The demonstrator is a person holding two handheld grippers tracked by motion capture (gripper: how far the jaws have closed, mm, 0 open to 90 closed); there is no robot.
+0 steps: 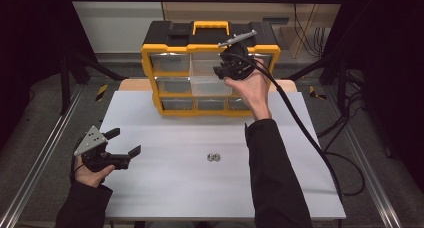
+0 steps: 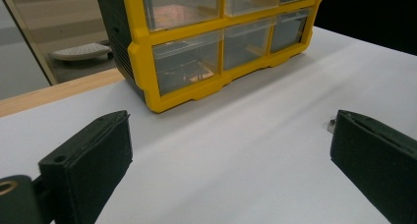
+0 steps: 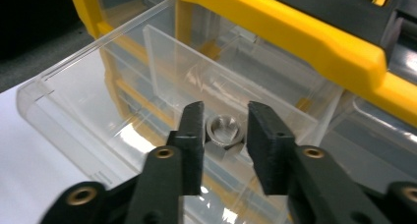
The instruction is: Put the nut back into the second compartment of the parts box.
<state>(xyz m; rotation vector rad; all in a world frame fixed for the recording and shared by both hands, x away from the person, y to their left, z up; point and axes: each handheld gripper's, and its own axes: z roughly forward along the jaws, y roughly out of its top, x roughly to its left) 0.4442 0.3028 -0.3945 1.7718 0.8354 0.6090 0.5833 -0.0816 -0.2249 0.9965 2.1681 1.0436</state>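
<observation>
Two black jaws of the right tool [image 3: 223, 130] fill the bottom of the right gripper view, with a metal nut [image 3: 225, 131] between them. Its left side touches the left jaw; a thin gap shows on the right, so whether it is still pinched or already loose cannot be told. The jaws stand narrowly apart. Below the nut is a clear drawer [image 3: 98, 91], pulled out of the yellow organizer [image 1: 150, 58], with a see-through divider across it; glare on the plastic makes the drawer floor hard to read.

From the high view the right hand [image 1: 252, 88] holds its tool [image 1: 222, 70] in front of the organizer's middle column, covering part of the drawers there. The tips are hidden behind the tool's body.

The left tool [image 1: 125, 143] rests low over the counter [image 1: 175, 198] at the near left, jaws wide apart with nothing in them. Two more nuts [image 1: 214, 157] lie on the counter, well apart from both tools; the left gripper view shows just a sliver of one [image 2: 332, 126] behind the right-hand jaw.
</observation>
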